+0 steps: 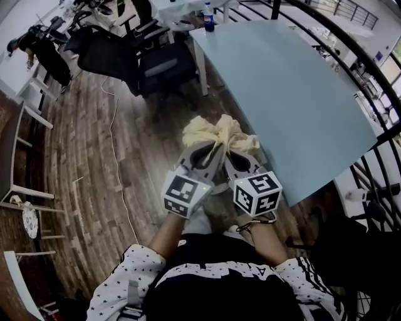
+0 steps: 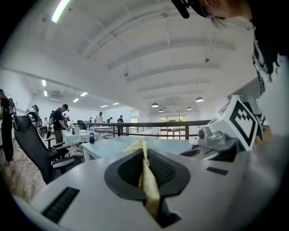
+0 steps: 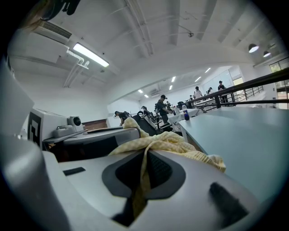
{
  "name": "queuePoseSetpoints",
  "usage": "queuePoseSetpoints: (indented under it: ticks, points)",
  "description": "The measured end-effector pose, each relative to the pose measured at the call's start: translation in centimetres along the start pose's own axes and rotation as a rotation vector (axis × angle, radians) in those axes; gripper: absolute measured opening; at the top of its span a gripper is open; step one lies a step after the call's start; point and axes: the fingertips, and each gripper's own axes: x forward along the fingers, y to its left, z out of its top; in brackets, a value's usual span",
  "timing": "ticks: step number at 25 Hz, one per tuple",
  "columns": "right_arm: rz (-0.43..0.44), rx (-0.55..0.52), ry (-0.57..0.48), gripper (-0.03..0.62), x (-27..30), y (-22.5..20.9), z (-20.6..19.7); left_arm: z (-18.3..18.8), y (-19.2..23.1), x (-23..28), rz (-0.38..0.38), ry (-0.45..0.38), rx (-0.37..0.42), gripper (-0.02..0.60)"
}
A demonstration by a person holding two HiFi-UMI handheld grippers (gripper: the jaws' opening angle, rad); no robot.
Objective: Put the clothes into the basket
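A pale yellow cloth (image 1: 219, 131) hangs bunched in the air in front of both grippers, over the wooden floor beside the table's near corner. My left gripper (image 1: 213, 152) is shut on a fold of the yellow cloth (image 2: 145, 176), which runs as a thin strip between its jaws. Close beside it, my right gripper (image 1: 230, 153) is shut on another fold of the yellow cloth (image 3: 167, 142), which spills over its upper jaw. No basket shows in any view.
A large light blue table (image 1: 294, 94) stretches to the right, with a bottle (image 1: 208, 17) at its far end. Black office chairs (image 1: 125, 56) stand ahead on the wooden floor. A black railing (image 1: 376, 81) curves along the right. A cable (image 1: 116, 157) lies on the floor.
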Motion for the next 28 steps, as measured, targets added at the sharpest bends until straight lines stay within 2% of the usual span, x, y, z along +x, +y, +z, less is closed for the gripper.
queuePoseSetpoints:
  ticks: [22, 28]
  points:
    - [-0.114, 0.052, 0.058, 0.031, 7.9, -1.8, -1.9, -4.2, 6.9, 2.8, -0.140, 0.044, -0.050, 0.034]
    - [-0.155, 0.069, 0.064, 0.032, 9.9, -1.8, -2.5, -5.3, 8.8, 3.1, -0.204, 0.051, -0.054, 0.034]
